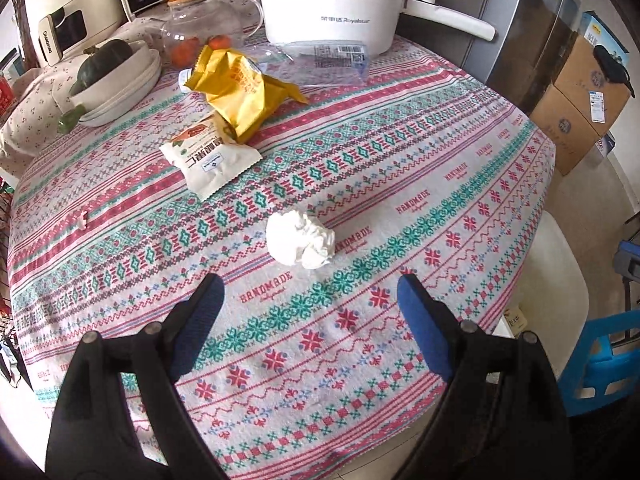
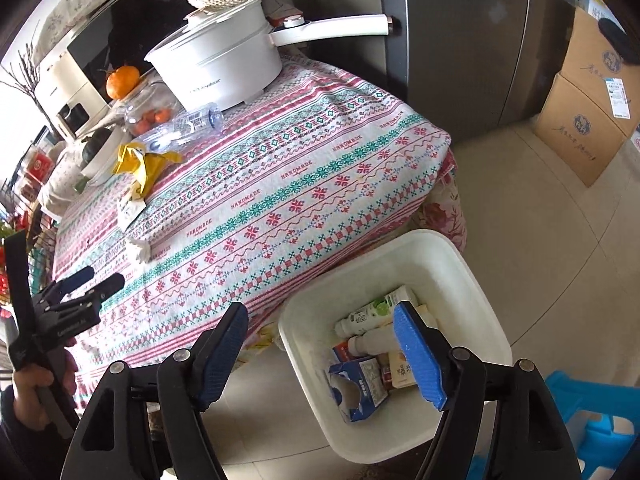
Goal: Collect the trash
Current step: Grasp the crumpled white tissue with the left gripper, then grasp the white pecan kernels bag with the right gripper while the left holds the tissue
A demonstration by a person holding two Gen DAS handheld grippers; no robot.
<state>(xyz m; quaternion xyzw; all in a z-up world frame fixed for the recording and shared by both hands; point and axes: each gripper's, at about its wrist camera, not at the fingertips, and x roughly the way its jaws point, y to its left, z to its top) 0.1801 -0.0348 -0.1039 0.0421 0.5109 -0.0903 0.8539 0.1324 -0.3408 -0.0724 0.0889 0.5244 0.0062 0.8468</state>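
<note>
A crumpled white tissue (image 1: 300, 239) lies on the patterned tablecloth (image 1: 400, 168), just ahead of my open, empty left gripper (image 1: 310, 292). Farther back lie a white snack packet (image 1: 210, 160), a crumpled yellow wrapper (image 1: 240, 88) and an empty clear plastic bottle (image 1: 324, 56). My right gripper (image 2: 320, 320) is open and empty, hovering above the white trash bin (image 2: 452, 256) on the floor, which holds cartons and small bottles. The left gripper (image 2: 100, 280), the tissue (image 2: 140, 248) and the yellow wrapper (image 2: 146, 164) also show in the right wrist view.
A white electric pot (image 1: 340, 4), a glass teapot with an orange on top (image 1: 208, 20), stacked bowls (image 1: 120, 84) and a white appliance (image 1: 68, 12) crowd the table's back. A fridge (image 2: 460, 40) and cardboard boxes (image 2: 588, 100) stand beyond. A blue stool (image 2: 592, 420) is beside the bin.
</note>
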